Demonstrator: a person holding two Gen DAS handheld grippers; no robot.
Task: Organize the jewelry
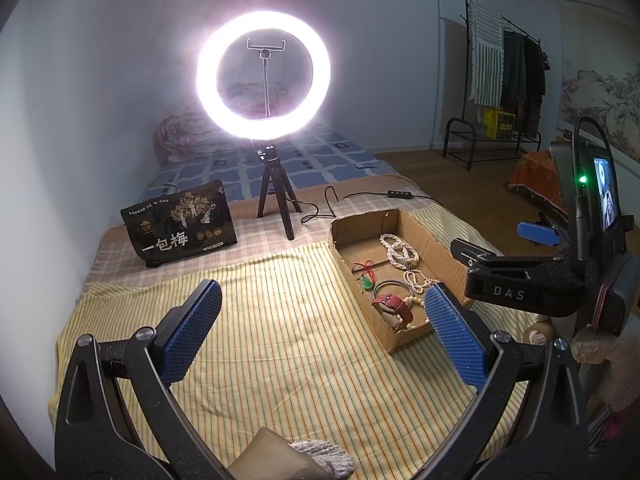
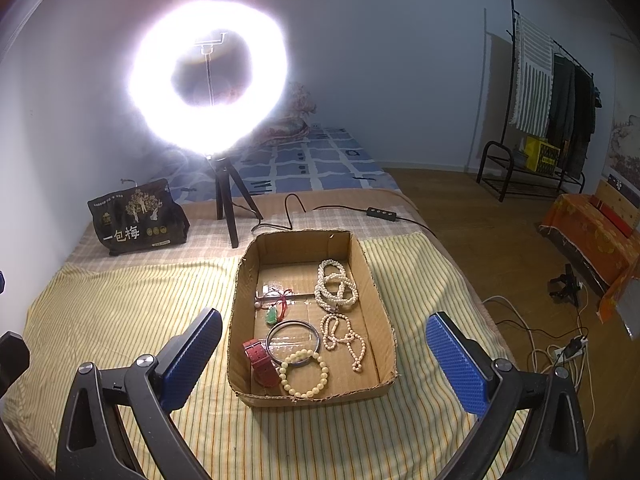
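Here, a shallow, rough-edged cardboard tray [image 2: 376, 300] lies on a yellow striped cloth [image 2: 120, 320], its long axis running from the camera toward a glowing ring light [image 2: 208, 76] on a black tripod beyond the tray's far end. Inside the tray, coiled white bead strands [image 2: 335, 286] sit toward the far right, with a looser pale string [image 2: 344, 340] nearer. A thin metal bangle [image 2: 293, 340] lies round and flat at centre, overlapped at its near edge by a cream bead bracelet [image 2: 304, 374]. A red strap, apparently a watch [image 2: 260, 360], rests just left of the bangle, and a green pendant on red cord [image 2: 273, 314] lies beyond it.

The right gripper [image 2: 324, 364] hovers over the tray's near end, its blue textured pads spread wide, holding nothing. The left gripper [image 1: 322, 332] hangs left of the tray, likewise splayed and empty. A dark snack bag [image 1: 180, 224] stands left of the tripod.
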